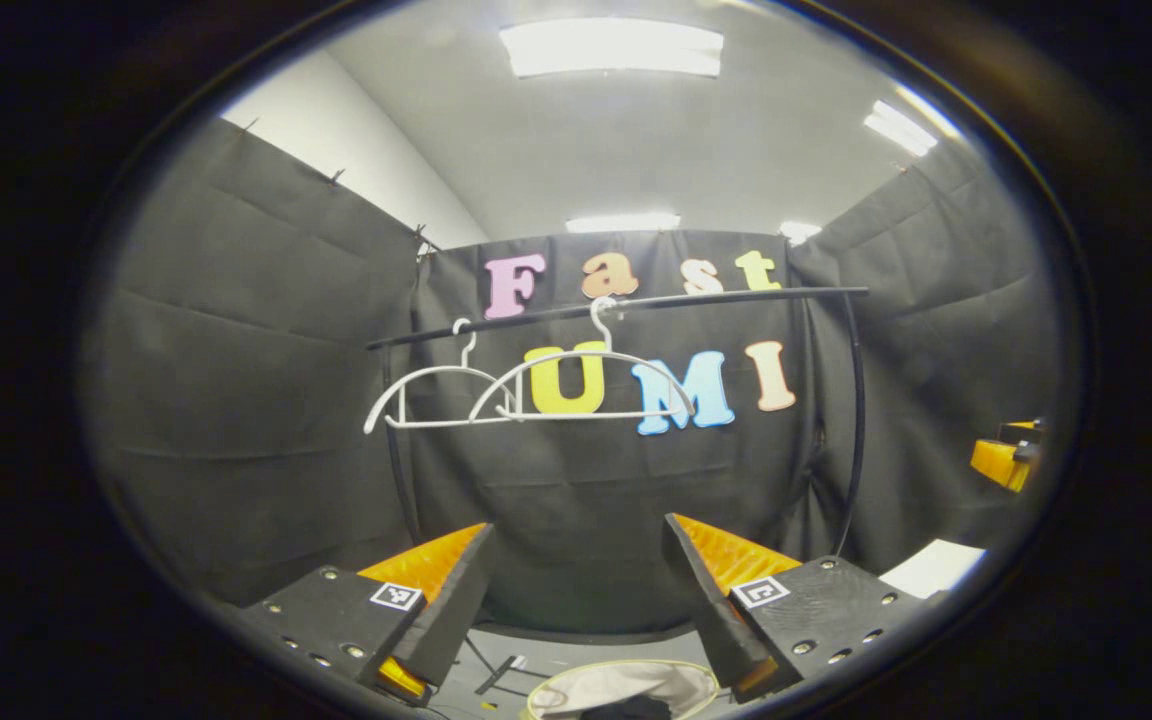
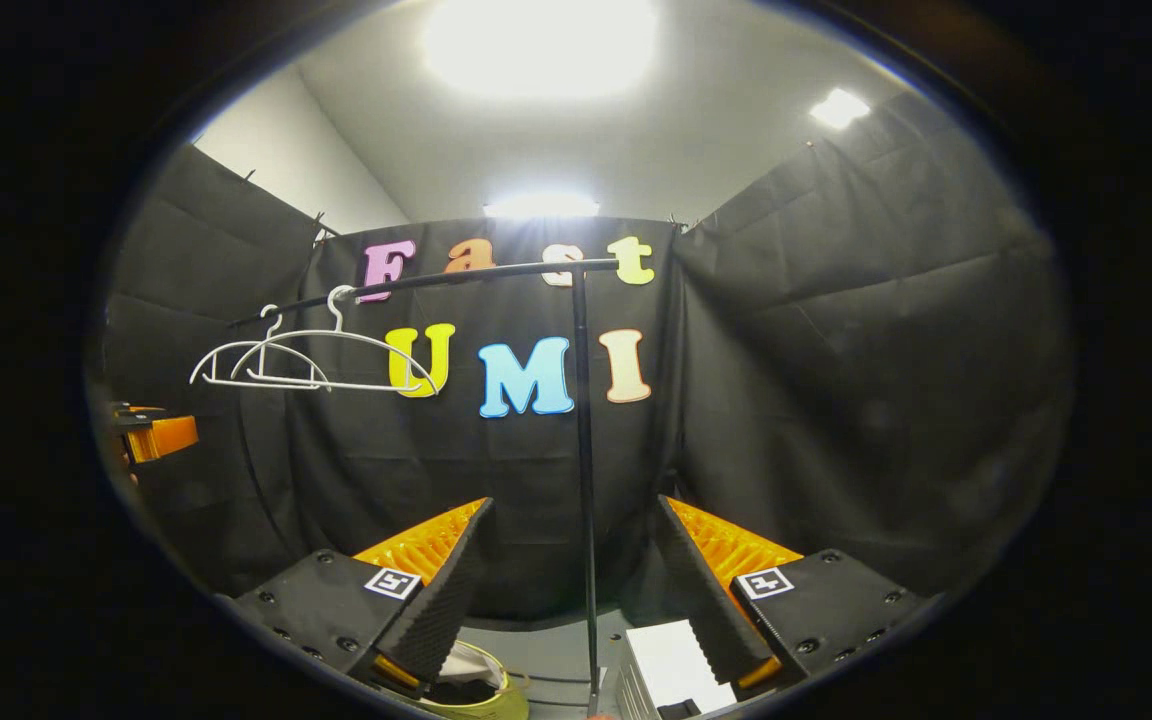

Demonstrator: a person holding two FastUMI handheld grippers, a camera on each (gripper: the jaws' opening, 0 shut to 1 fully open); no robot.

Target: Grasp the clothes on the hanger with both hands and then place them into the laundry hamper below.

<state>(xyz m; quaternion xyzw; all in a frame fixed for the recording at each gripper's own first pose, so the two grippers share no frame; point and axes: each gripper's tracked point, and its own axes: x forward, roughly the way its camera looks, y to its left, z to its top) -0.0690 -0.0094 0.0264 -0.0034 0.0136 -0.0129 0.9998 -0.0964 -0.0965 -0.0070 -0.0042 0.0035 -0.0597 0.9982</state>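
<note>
Two white hangers hang bare on the black rail ahead of me, one behind the other. Low in the left gripper view, the round laundry hamper holds light cloth with something dark on it. My left gripper is open above the hamper, nothing between its fingers. In the right gripper view the hangers are up at the left, and the hamper's yellow-green rim with pale cloth sits low, left of centre. My right gripper is open and holds nothing.
The rail's upright post stands straight ahead between the right gripper's fingers. A white box sits on the floor by its foot. The other gripper's body shows at the edge of each view. Black cloth walls close in the booth.
</note>
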